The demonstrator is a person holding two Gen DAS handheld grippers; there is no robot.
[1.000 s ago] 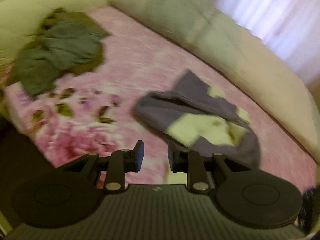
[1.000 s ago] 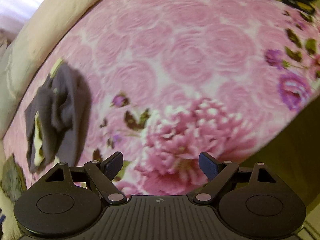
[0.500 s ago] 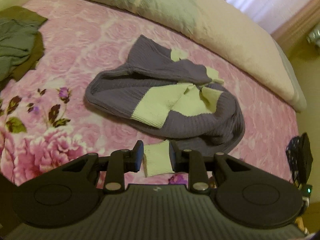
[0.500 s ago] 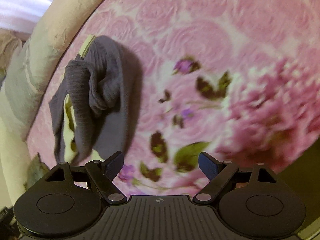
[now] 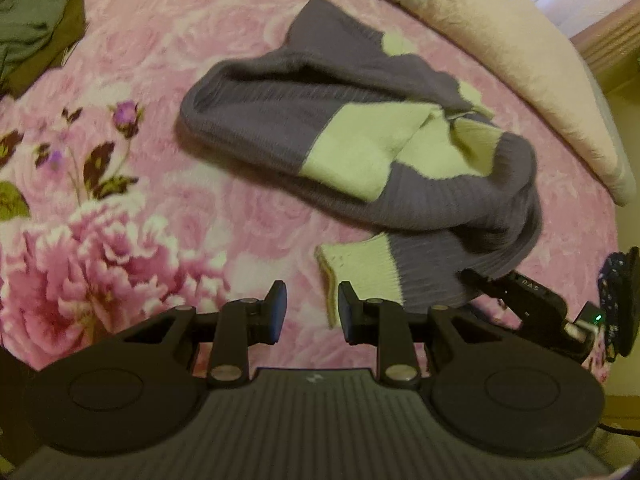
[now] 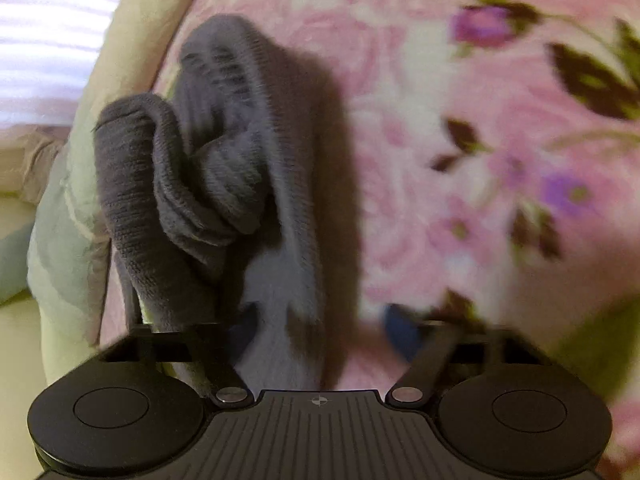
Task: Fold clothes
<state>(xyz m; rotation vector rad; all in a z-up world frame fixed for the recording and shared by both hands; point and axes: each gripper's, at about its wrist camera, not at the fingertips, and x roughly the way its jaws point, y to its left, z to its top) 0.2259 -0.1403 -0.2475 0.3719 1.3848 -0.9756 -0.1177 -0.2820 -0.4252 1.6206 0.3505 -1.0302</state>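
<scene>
A purple-grey knit sweater (image 5: pixel 360 92) with pale yellow patches lies crumpled on the pink floral bedspread (image 5: pixel 160 208). Its yellow cuff (image 5: pixel 360 268) points at my left gripper (image 5: pixel 312 312). That gripper hovers low over the bed with a narrow gap between its pads; the cuff's edge lies just ahead of the right pad, untouched. My right gripper (image 6: pixel 320 332) is at the sweater's (image 6: pixel 224 184) near hem, blurred. Its jaws are closing with grey fabric between them, and the pads do not press on it. The right gripper's black body (image 5: pixel 528 304) also shows at the sweater's right end.
A heap of green clothes (image 5: pixel 32 20) lies at the far left of the bed. A long cream pillow (image 5: pixel 520 64) runs along the bed's far side, below a bright curtain. Dark patterned cloth (image 5: pixel 620 292) sits at the right edge.
Both grippers have dropped towards the sweater. The left one closed in on the yellow cuff. The right one swung from the flower print over to the sweater's hem.
</scene>
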